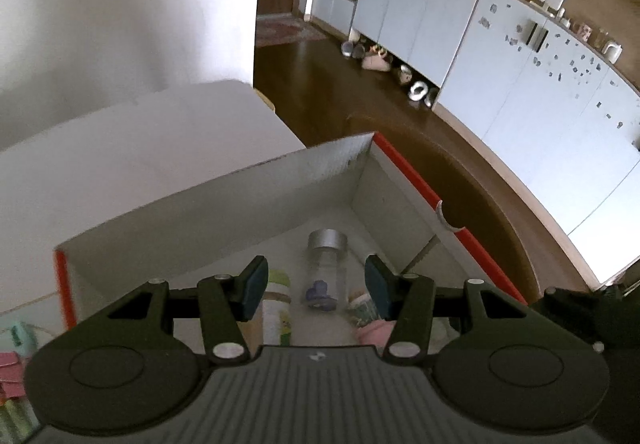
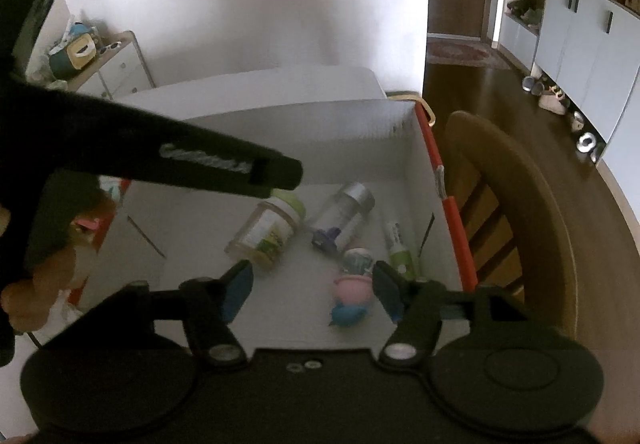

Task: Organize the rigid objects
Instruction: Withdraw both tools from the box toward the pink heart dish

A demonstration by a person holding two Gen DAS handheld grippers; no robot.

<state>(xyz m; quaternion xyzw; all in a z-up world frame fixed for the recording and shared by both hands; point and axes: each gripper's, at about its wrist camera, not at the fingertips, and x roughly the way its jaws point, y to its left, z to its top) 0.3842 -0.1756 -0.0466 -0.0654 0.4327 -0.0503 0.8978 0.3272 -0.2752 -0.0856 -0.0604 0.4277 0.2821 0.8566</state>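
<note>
A: From the left wrist, the left gripper (image 1: pixel 316 284) hangs over the white cardboard box with red edges (image 1: pixel 404 160), jaws partly apart with nothing between the pads. Below lies a clear glass jar with a silver lid (image 1: pixel 326 264), a purple piece inside it.

B: Any risk there?

A: The box's tall back wall stands close ahead. I judge a careless swing forward could clip it and shift the whole box.

B: And the right wrist view?

A: The right gripper (image 2: pixel 314 290) stands fairly wide and empty. Just under it lies a small pink and blue toy (image 2: pixel 352 298). Further in: a clear plastic jar with a pale green lid (image 2: pixel 268 232), the silver-lidded jar and a white and green tube (image 2: pixel 396 242), all on their sides.

B: What's in the way?

A: The black body of the left tool (image 2: pixel 168 156) crosses above the box, so the two could collide. A brown wooden chair (image 2: pixel 516 212) sits just beside the box's red rim.
</note>
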